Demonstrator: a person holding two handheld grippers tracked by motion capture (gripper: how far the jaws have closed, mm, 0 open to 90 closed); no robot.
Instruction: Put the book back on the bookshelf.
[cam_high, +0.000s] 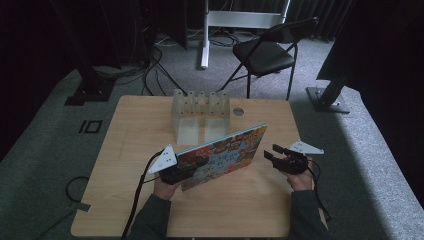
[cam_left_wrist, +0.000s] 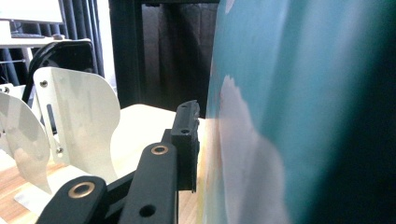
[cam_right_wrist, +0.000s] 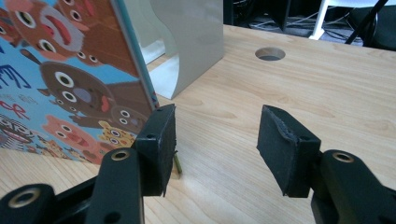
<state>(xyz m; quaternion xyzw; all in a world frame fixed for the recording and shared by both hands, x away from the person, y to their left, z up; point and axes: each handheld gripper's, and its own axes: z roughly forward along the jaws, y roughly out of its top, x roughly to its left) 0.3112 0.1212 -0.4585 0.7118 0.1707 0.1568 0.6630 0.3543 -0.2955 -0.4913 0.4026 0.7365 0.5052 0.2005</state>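
Gripping the picture book (cam_high: 225, 155) at its left end with the left gripper (cam_high: 192, 167), jaws closed on the cover, one black jaw pressing flat against the blue-green back in the left gripper view. Standing the book on its long edge, tilted, over the middle of the table (cam_high: 150, 210), just in front of the white slotted rack (cam_high: 200, 107); impossible to tell whether the lower edge is touching the wood. Hovering the right gripper (cam_high: 274, 152) just beside the book's right end, jaws wide and holding nothing.

Judging the step: carrying the book toward a slot in the rack. Next, probably: closing the right jaws on the free end, squaring the book to a slot, then sliding it in without nudging the dividers.

Showing cartoon animals and blue lettering on the cover, too cropped to read; no brand or label legible elsewhere.
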